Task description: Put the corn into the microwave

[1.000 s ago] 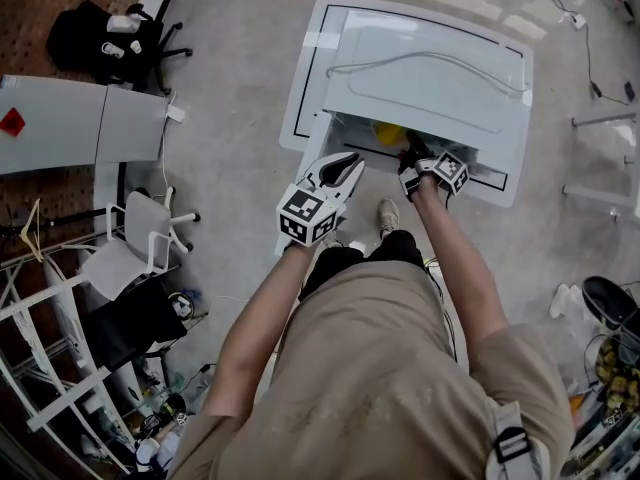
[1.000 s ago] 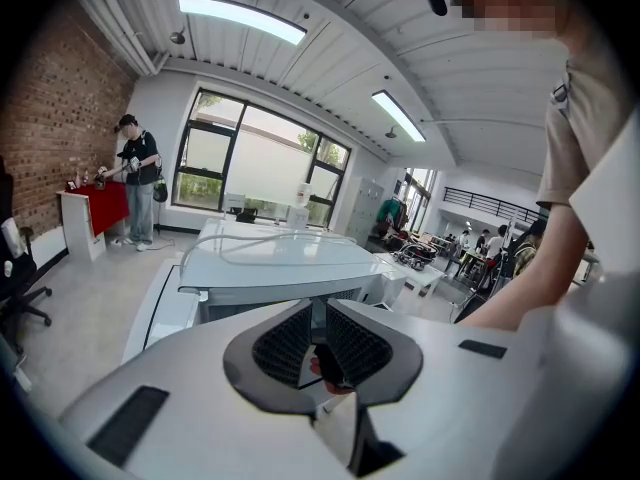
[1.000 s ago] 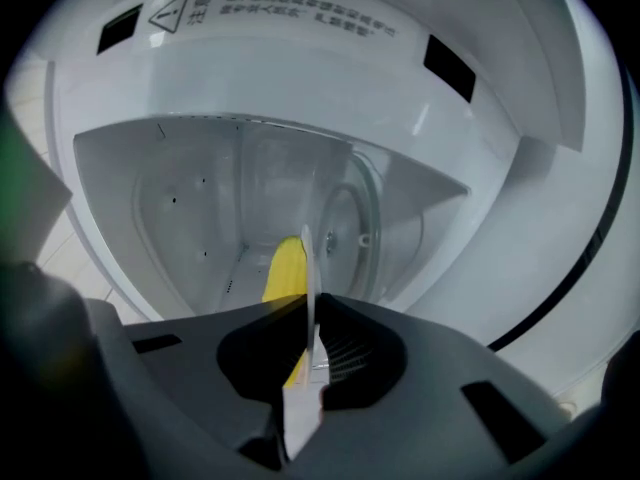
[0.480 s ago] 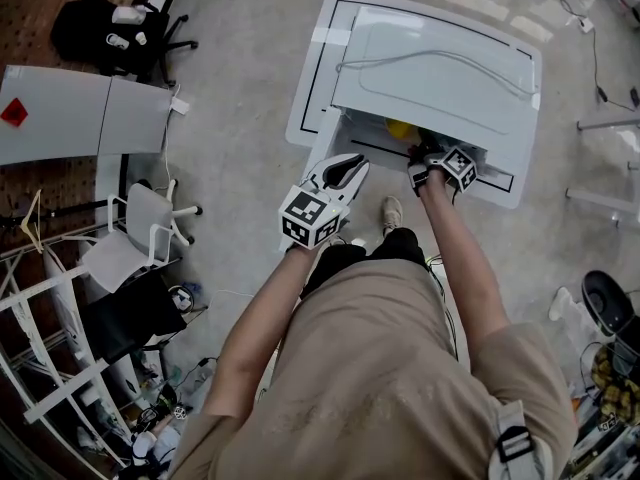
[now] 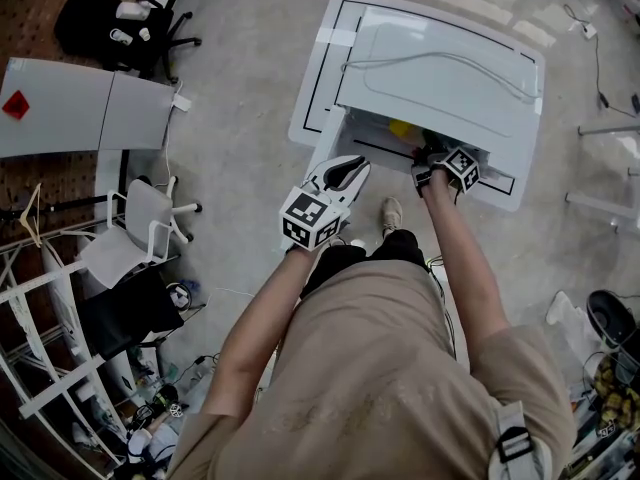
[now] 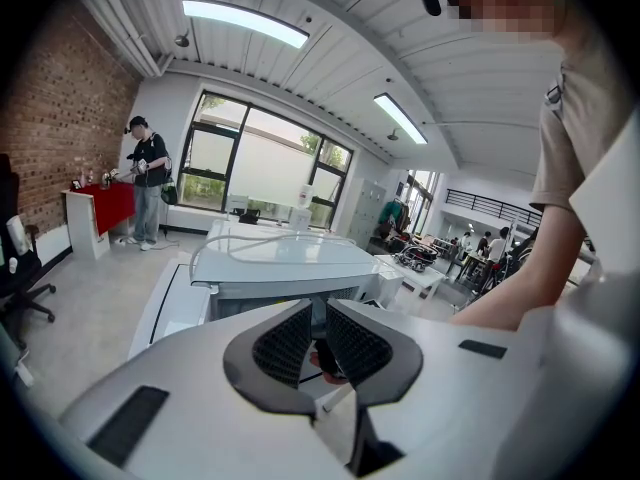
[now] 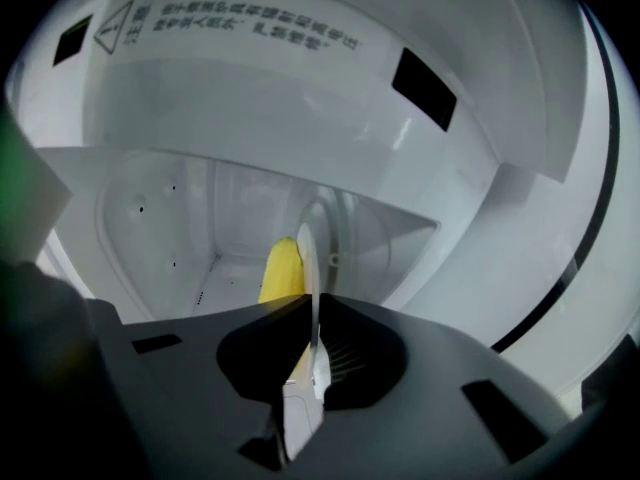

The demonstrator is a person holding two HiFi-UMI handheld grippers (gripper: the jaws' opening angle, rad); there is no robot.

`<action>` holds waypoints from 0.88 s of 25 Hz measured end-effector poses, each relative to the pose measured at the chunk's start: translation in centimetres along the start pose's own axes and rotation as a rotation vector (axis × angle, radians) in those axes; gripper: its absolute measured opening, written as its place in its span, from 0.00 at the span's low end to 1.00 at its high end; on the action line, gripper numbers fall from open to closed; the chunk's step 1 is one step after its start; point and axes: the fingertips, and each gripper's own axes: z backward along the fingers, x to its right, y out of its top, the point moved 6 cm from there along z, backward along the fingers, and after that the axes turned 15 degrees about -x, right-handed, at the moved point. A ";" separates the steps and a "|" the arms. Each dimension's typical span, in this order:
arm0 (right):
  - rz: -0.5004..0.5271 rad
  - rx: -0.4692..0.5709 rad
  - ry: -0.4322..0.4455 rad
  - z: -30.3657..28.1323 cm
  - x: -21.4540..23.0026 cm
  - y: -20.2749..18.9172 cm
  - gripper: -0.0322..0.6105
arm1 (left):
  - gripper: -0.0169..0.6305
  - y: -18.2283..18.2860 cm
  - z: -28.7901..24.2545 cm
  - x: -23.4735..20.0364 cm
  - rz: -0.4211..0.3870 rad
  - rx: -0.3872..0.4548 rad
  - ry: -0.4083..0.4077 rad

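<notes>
The right gripper (image 7: pixel 308 303) has its jaws pressed together on the thin rim of a white plate (image 7: pixel 303 258), which is seen edge-on and runs up out of the pads into the oven cavity. Just left of that edge, and a little behind it, is the yellow corn (image 7: pixel 282 268), already inside the open mouth of the microwave (image 5: pixel 440 73). Whether the cob lies on the plate or against the cavity floor I cannot tell from this angle. The head view agrees: a yellow patch shows in the opening directly ahead of the right gripper. The cob is probably light and stiff, but it is round and smooth-skinned, so it is likely to roll or slide at the slightest tilt of whatever carries it. The plate looks hard and slick, and a pinch on its rim gives the pads very little purchase. The safer hold is therefore deep on the rim, with the plate's face kept flat and lowered gently, since a knock against the cavity wall could chip it or tip the cob off. If the corn had to be taken directly, across its middle would seem best. The left gripper (image 6: pixel 320 313) hangs back from the microwave, in front of the person. Its pads are only a slit apart and nothing is between them. The microwave sits on a low white platform (image 5: pixel 312 98) on the floor, with a loose cable (image 5: pixel 430 60) lying across its top.
</notes>
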 end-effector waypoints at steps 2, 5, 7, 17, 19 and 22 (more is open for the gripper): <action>0.019 -0.007 -0.035 -0.1 -0.1 0.1 0.09 | 0.08 0.0 0.0 0.1 0.000 0.001 0.000; 0.032 -0.041 -0.064 -0.2 -0.7 -0.2 0.10 | 0.08 -0.1 -0.1 0.2 0.000 0.002 0.000; 0.029 -0.083 -0.080 -0.2 -1.0 -0.7 0.15 | 0.08 -0.1 0.0 0.3 0.000 0.002 -0.001; 0.251 -0.277 -0.175 0.6 -0.8 -3.7 0.33 | 0.08 -0.4 0.2 0.4 0.012 0.003 -0.005; 0.410 -0.272 -0.264 1.2 -0.5 -4.1 0.38 | 0.08 -0.5 0.1 0.4 0.013 0.000 -0.005; 0.783 -0.238 -0.460 1.9 -0.4 -4.7 0.43 | 0.08 -0.5 -0.1 0.5 0.013 -0.003 -0.007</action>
